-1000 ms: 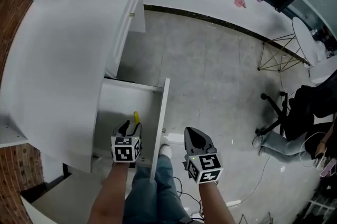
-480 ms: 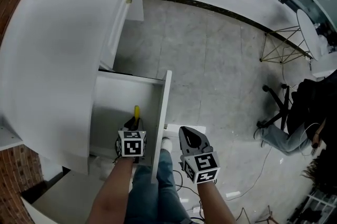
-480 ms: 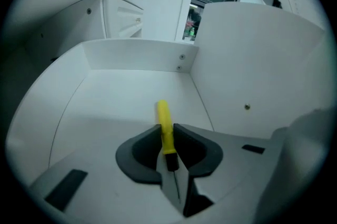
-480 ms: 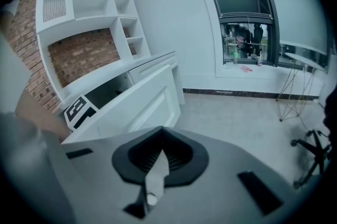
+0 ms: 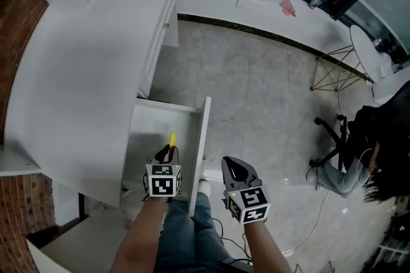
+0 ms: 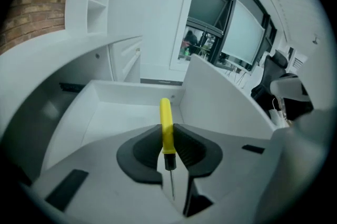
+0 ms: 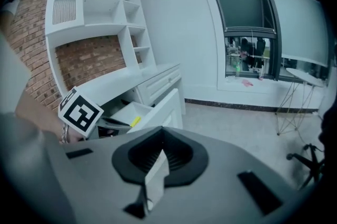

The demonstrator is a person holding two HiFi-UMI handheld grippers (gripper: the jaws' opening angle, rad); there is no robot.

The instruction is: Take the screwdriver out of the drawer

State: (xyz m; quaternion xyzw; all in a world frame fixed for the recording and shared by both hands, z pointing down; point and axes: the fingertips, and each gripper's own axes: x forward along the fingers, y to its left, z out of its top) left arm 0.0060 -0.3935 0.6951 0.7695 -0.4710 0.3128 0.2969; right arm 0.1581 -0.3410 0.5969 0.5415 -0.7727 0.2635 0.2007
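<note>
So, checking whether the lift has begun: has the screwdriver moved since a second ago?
Yes, slightly: in the head view the screwdriver now sits nearer the back wall of the drawer, clamped in the left tongs.

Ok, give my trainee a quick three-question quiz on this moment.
1. True or false: the right hand-held gripper grips the screwdriver.
2. The drawer is: A) shut, B) pulled open, C) taken out entirely.
3. What colour is the handle clamped in the left hand-held gripper?
Key: 1 false, its jaws are together with nothing between them; 2 B; 3 yellow.
</note>
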